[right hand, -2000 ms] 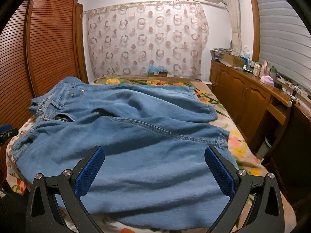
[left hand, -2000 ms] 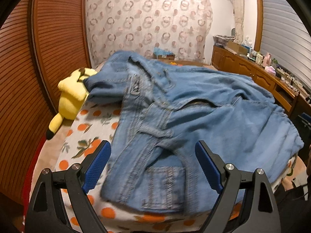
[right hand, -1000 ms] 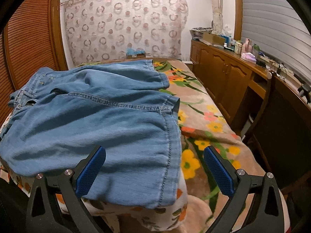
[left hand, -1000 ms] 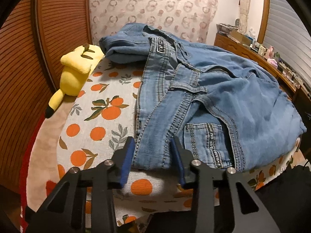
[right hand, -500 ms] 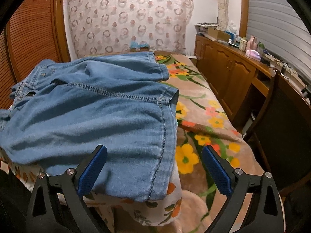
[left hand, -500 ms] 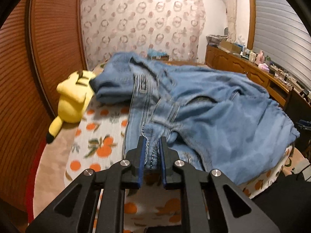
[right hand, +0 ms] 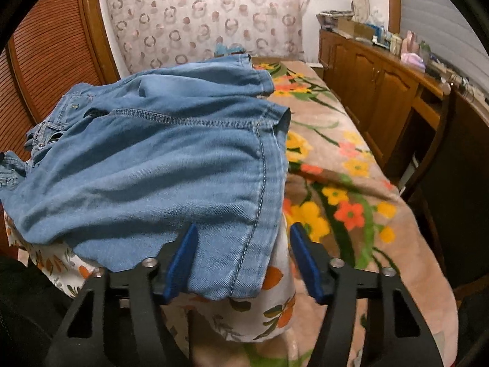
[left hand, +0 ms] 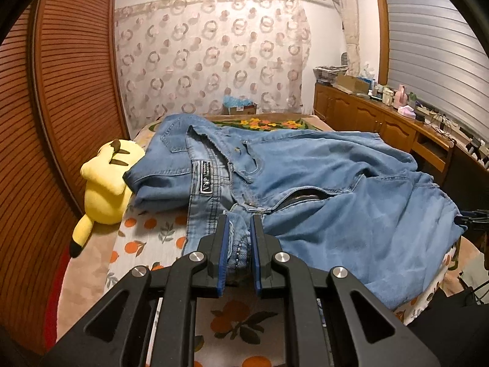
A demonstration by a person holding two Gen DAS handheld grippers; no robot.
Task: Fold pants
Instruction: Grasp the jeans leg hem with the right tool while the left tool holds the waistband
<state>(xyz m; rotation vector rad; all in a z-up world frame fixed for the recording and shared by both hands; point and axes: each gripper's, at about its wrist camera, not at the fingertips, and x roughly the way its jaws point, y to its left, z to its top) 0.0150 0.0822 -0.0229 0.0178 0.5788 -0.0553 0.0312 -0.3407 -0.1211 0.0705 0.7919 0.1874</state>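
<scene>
Light blue denim pants (left hand: 336, 177) lie spread and rumpled across the bed, waistband and label to the left. My left gripper (left hand: 240, 238) is shut on a fold of the pants' waist edge at the near side. In the right wrist view the pants (right hand: 159, 165) hang over the bed's near edge by the leg hem. My right gripper (right hand: 243, 257) is half closed, its blue pads on either side of the hem corner, which lies between them; the jaws still stand apart.
A yellow plush toy (left hand: 105, 183) lies at the bed's left edge by a slatted wooden wardrobe (left hand: 61, 98). The bed has an orange-print sheet (left hand: 146, 238) and a floral blanket (right hand: 342, 183). Wooden cabinets (right hand: 376, 85) run along the right wall.
My left gripper stays shut on the waist fold and has lifted it a little. My right gripper has moved in to the hem corner and narrowed from wide open around it.
</scene>
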